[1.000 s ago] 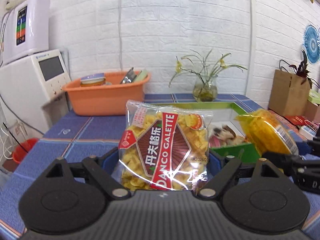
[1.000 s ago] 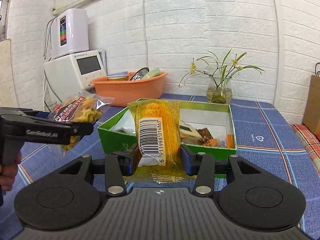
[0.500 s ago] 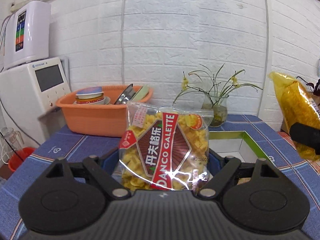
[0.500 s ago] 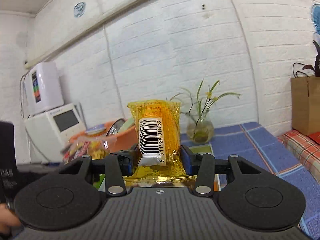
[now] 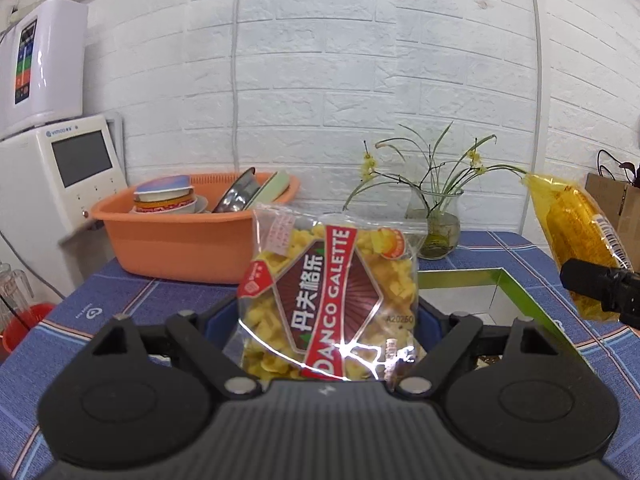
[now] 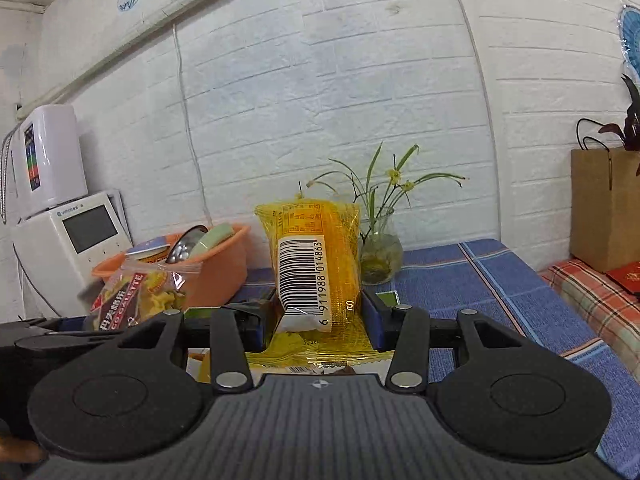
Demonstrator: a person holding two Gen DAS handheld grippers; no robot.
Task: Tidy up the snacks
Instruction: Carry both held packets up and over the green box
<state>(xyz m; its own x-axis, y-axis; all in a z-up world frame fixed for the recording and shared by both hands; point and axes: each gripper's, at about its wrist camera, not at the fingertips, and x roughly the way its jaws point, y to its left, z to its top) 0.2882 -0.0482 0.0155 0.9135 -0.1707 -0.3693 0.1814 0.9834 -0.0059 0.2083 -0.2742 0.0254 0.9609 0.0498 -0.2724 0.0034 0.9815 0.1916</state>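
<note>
My left gripper (image 5: 326,320) is shut on a clear bag of yellow Danco Galette biscuits (image 5: 328,300), held upright above the near edge of the green box (image 5: 460,274). My right gripper (image 6: 318,312) is shut on a yellow snack pack with a barcode label (image 6: 312,264), also upright. In the left wrist view that yellow pack (image 5: 576,236) hangs at the far right, above the box's right side. In the right wrist view the biscuit bag (image 6: 136,296) shows at the left, level with the yellow pack. Only slivers of the green box (image 6: 386,298) show behind the right fingers.
An orange basin (image 5: 180,248) with bowls and dishes stands at the back left of the blue checked table (image 5: 120,300). A glass vase of flowers (image 5: 436,228) stands behind the box. White appliances (image 5: 60,184) sit at the left; a brown paper bag (image 6: 604,208) at the right.
Both grippers have lifted and swung with their packs: the box's inside dropped out of view in both views. The yellow pack rose and now stands upright at the left view's right edge.
</note>
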